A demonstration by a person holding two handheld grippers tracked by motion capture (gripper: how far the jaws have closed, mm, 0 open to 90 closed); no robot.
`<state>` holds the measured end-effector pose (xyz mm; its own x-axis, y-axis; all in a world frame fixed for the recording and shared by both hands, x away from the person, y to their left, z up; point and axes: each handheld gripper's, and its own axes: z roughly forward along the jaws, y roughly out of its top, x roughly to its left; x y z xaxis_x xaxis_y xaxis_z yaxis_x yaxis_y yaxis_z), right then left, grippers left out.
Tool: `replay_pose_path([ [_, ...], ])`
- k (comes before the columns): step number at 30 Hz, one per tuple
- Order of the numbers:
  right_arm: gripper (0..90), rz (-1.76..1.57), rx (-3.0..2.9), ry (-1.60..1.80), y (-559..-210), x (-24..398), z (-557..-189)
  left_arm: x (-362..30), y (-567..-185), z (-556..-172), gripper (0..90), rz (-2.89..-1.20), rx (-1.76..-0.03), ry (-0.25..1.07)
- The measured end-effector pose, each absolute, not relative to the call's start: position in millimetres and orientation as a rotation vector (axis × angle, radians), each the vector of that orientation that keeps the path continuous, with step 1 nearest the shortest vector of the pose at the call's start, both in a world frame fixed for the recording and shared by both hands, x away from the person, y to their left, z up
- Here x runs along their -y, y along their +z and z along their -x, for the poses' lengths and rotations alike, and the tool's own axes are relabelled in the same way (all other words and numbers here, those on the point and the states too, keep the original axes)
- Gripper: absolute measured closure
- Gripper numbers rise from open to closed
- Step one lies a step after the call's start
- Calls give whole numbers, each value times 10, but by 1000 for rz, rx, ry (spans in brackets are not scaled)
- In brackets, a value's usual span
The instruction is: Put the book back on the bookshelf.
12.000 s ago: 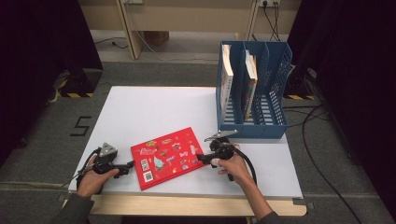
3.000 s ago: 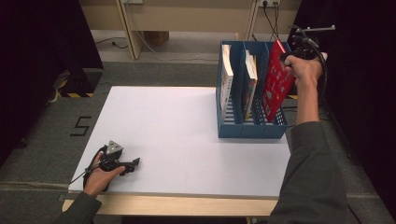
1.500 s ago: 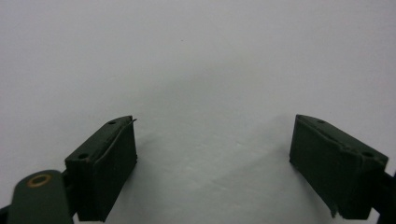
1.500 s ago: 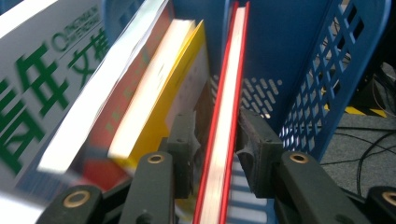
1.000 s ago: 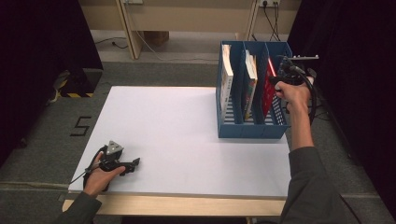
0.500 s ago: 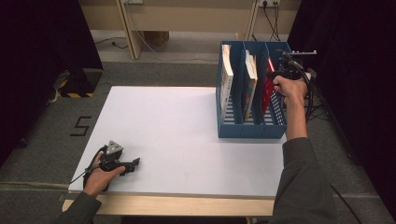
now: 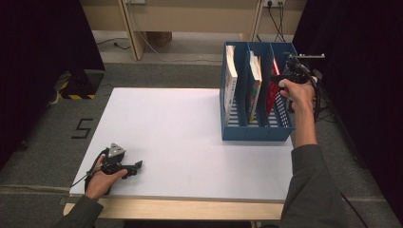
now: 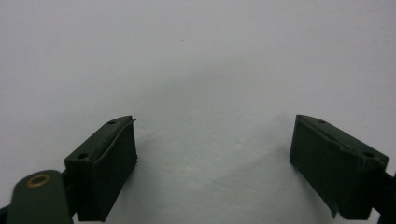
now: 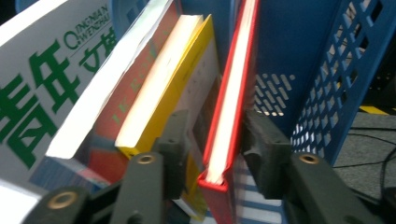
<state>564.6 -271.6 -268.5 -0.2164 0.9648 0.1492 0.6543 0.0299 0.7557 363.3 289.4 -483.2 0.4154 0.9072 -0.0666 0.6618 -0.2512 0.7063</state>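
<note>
A thin red book (image 7: 273,89) stands upright in the rightmost slot of the blue file holder (image 7: 256,133). My right gripper (image 7: 279,79) is at the top of that slot. In the right gripper view the red book (image 9: 229,116) sits between the jaws of my right gripper (image 9: 217,123), which have just been opening. A gap shows beside the left pad, so the grip is loose. My left gripper (image 7: 137,166) rests on the white table (image 7: 180,137) near the front left. Its jaws stand wide apart over bare table in the left gripper view (image 8: 215,154).
A white book with green lettering (image 7: 231,71) fills the left slot and a yellow-edged book (image 7: 255,78) the middle one; both are close beside the red book (image 9: 46,84) (image 9: 163,93). The holder's perforated wall (image 9: 327,70) stands right of the jaws. Cables lie on the floor behind.
The red book, held high over the holder three seconds ago, has sunk into the rightmost slot with my right hand. In the last half second little shifts. The left gripper has stayed put.
</note>
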Motion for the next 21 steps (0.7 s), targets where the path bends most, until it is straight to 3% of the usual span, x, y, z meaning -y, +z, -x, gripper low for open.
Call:
replay_pose_path([
  [3, 517, -1636, -1909, 1049, -2656, 2725, -5590, -2895, -4832, -3633, 138, -2007, -1326, 471],
  [21, 356, -1645, -1921, 1107, -2670, 2876, -5216, -2895, -4835, -3633, 137, -2005, -1325, 472],
])
